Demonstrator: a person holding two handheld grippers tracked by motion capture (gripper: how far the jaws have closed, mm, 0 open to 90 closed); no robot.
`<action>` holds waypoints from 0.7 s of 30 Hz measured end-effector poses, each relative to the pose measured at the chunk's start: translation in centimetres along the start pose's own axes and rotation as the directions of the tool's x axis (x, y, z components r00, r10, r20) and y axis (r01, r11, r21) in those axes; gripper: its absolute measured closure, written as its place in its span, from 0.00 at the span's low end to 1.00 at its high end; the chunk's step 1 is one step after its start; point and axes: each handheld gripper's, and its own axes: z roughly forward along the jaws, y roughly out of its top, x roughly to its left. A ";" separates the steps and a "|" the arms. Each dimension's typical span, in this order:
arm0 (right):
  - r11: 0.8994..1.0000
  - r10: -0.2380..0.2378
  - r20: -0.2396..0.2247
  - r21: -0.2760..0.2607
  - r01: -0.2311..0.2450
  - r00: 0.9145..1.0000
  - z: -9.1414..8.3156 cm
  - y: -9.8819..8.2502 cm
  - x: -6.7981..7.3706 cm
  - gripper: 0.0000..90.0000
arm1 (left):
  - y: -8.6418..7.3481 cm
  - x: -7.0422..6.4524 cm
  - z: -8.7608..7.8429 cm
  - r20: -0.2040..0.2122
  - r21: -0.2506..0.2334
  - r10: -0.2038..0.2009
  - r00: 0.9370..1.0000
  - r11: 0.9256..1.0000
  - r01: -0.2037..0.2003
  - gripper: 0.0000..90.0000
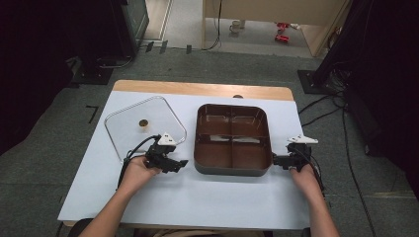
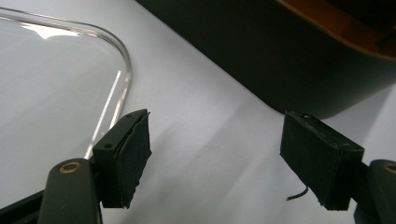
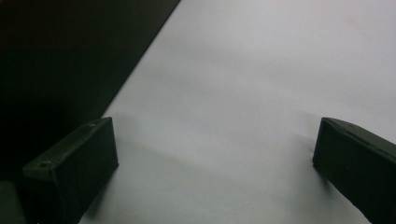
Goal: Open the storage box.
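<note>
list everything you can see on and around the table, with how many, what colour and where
divided tray: one, dark outside, brown inside, four compartments, middle of the sheet
clear lid: one, transparent with a small brown knob, flat on the sheet left of the tray
white sheet: one, white, covering most of the table
table: one, light wood, its far edge bare
cup: one, pale, on the floor far behind the table
red things: a few, red, floor near the cup, too small to tell
left gripper: one, black, open and empty, between lid and tray
right gripper: one, black, open and empty, at the tray's right side
</note>
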 end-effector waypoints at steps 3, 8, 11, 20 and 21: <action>1.000 0.000 0.000 0.000 0.000 1.000 0.0 0.0 0.0 0.00 | 0.0 -0.2 0.5 0.000 0.030 0.004 1.000 1.000 -0.004 0.27; 1.000 0.000 0.000 0.000 0.000 1.000 0.0 0.0 0.0 0.00 | -0.1 -0.7 1.1 -0.006 0.041 0.036 0.999 0.999 -0.035 0.24; 1.000 0.000 0.000 0.000 0.000 1.000 0.0 0.0 0.0 0.00 | -0.4 -0.7 1.2 0.004 0.021 0.036 0.999 0.999 -0.036 0.21; 1.000 0.000 0.000 0.000 0.000 1.000 0.0 0.0 0.0 0.00 | -0.9 -1.3 1.3 -0.037 0.007 0.099 0.994 0.995 -0.099 0.20; 1.000 0.000 0.000 0.000 0.000 1.000 0.0 0.0 0.0 0.00 | -1.0 -1.3 1.3 -0.038 0.004 0.102 0.994 0.995 -0.102 0.20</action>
